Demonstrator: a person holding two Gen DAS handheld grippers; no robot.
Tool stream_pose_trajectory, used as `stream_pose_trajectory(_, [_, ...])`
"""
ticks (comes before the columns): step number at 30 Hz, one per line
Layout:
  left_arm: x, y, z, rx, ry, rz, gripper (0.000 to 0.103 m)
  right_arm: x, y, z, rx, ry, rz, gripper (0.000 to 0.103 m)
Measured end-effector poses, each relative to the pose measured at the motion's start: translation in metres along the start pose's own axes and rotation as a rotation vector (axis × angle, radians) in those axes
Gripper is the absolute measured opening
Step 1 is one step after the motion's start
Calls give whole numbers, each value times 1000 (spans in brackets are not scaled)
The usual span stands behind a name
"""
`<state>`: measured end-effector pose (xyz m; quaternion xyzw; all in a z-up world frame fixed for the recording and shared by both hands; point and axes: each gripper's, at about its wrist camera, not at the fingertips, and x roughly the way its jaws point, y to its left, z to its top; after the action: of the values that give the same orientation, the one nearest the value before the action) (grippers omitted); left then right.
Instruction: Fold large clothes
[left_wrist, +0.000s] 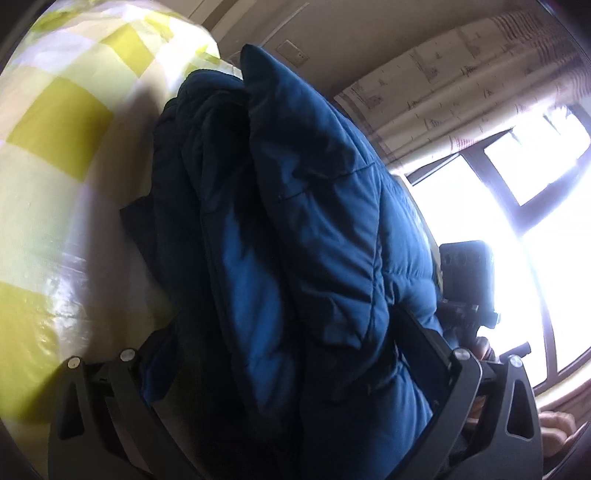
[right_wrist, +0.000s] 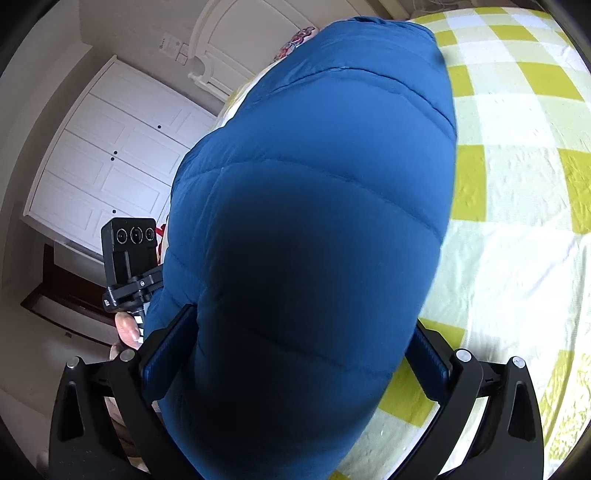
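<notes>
Both my tongs, left (left_wrist: 295, 354) and right (right_wrist: 295, 354), grip the bulky blue down jacket (right_wrist: 314, 203), lifted above the checked bed (right_wrist: 517, 221). I judge the slick padding could slip free or unfold. Only the right view shows wardrobe doors (right_wrist: 103, 166); the left shows a window (left_wrist: 517, 221).

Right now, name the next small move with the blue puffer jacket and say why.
Probably lower it onto the checked bedspread: both the left gripper and right gripper hold the blue puffer jacket bunched and lifted, not laid flat.
</notes>
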<state>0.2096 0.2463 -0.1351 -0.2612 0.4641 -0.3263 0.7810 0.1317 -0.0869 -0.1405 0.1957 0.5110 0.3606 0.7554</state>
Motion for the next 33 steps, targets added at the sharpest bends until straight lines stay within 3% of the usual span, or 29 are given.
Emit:
stream_pose_trajectory(3, [6, -12, -3, 8, -64, -33, 95, -8, 12, -9, -87, -94, -39, 94])
stream_pose_trajectory(6, [4, -40, -5, 88, -107, -19, 82, -30, 25, -13, -192, -192, -105, 85])
stream_pose_trajectory(9, [7, -80, 8, 177, -144, -12, 80, -64, 28, -6, -250, -288, -144, 81])
stream_pose_trajectory(13, [29, -132, 60, 277, -179, -53, 80, -127, 14, 26, -261, -418, -197, 81])
stream_pose_trajectory(17, [82, -172, 120, 346, -165, -84, 79, -172, -15, 64, -255, -508, -264, 81])
stream_pose_trajectory(21, [148, -179, 152, 348, -117, -53, 79, -181, -81, 101, -165, -488, -297, 81])
stream_pose_trajectory(24, [227, -138, 151, 228, 23, 64, 83, -138, -140, 120, -57, -325, -431, 85])
stream_pose_trajectory(25, [247, -120, 142, 193, 23, 99, 92, -132, -166, 119, 19, -337, -391, 89])
stream_pose_trajectory(26, [248, -107, 138, 143, -18, 34, 94, -133, -174, 121, 55, -343, -326, 89])
stream_pose_trajectory(28, [246, -101, 134, 123, -18, 20, 94, -132, -170, 123, 61, -328, -341, 89])
stream_pose_trajectory(31, [237, -110, 132, 164, -28, 78, 96, -141, -134, 126, -20, -334, -543, 91])
stream_pose_trajectory(32, [231, -116, 132, 180, -42, 117, 96, -150, -116, 124, -48, -392, -630, 92])
stream_pose_trajectory(33, [225, -122, 133, 195, -60, 154, 97, -159, -96, 118, -89, -462, -650, 93])
